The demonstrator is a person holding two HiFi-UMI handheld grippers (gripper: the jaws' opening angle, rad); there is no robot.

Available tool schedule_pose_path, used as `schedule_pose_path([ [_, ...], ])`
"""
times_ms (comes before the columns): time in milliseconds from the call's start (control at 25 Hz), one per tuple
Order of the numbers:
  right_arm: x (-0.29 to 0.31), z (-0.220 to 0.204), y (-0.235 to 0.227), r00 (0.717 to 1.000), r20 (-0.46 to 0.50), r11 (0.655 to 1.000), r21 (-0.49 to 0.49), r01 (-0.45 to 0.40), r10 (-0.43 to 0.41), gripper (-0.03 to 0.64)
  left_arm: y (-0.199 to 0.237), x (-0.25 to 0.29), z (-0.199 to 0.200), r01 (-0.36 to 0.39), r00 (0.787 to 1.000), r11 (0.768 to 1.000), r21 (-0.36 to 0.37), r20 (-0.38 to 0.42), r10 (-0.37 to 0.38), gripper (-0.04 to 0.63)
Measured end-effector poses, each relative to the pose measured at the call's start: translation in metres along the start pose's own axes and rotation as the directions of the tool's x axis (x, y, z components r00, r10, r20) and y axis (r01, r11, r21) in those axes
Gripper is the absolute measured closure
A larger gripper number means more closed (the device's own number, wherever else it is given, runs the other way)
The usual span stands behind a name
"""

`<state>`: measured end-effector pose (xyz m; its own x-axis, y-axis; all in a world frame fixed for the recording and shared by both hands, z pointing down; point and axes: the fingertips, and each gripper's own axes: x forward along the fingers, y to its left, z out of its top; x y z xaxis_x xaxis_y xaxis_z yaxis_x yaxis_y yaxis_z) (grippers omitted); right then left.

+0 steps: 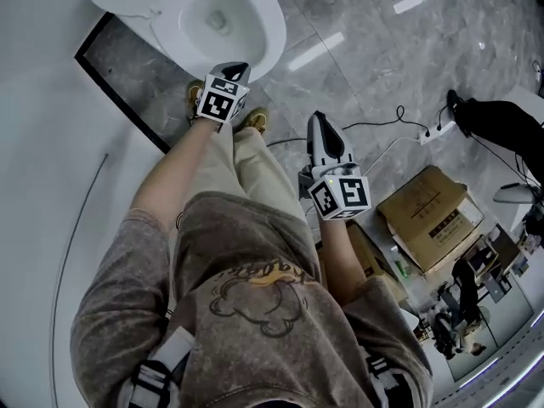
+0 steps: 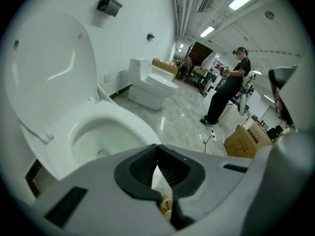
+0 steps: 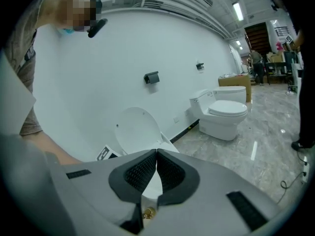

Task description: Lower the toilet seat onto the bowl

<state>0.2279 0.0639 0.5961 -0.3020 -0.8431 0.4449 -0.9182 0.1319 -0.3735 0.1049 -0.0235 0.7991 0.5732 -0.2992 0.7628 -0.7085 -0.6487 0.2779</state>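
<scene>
The white toilet bowl (image 1: 255, 36) stands at the top of the head view. Behind it, its oval lid (image 2: 49, 68) stands upright against the wall; it also shows in the right gripper view (image 3: 135, 132). A broad white ring (image 2: 125, 119) lies flat around the bowl opening; I cannot tell seat from rim. My left gripper (image 1: 238, 66) (image 2: 157, 149) hovers at the bowl's front edge, shut and empty. My right gripper (image 1: 319, 119) (image 3: 156, 152) hangs over the floor to the right of the bowl, pointing toward it, also shut with nothing between its pads.
A second toilet (image 2: 150, 85) (image 3: 224, 113) stands along the wall to the right. A person in black (image 2: 229, 85) stands on the marble floor beyond it. Cardboard boxes (image 1: 429, 215) and a power strip with cable (image 1: 433, 130) lie to my right.
</scene>
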Motion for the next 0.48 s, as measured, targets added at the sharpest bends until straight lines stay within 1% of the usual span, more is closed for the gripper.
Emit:
schedule_pose_path([
  [120, -0.001, 0.042, 0.018, 0.998, 0.058, 0.999, -0.027, -0.032, 0.034, 0.589, -0.001, -0.06, 0.067, -0.017, 0.996, 1.0, 0.01, 0.091, 0.016, 0.584],
  [280, -0.003, 0.09, 0.047, 0.989, 0.121, 0.996, -0.044, -0.08, 0.085, 0.59, -0.004, -0.15, 0.148, -0.052, 0.978, 0.998, 0.03, 0.204, 0.045, 0.584],
  [400, -0.002, 0.125, 0.068, 0.977, 0.169, 0.99, -0.066, -0.121, 0.131, 0.59, -0.004, -0.217, 0.195, -0.086, 0.959, 0.995, 0.048, 0.274, 0.07, 0.584],
  [480, 0.0, 0.143, 0.083, 0.969, 0.185, 0.985, -0.09, -0.15, 0.165, 0.59, -0.006, -0.259, 0.213, -0.096, 0.944, 0.994, 0.045, 0.321, 0.077, 0.584],
])
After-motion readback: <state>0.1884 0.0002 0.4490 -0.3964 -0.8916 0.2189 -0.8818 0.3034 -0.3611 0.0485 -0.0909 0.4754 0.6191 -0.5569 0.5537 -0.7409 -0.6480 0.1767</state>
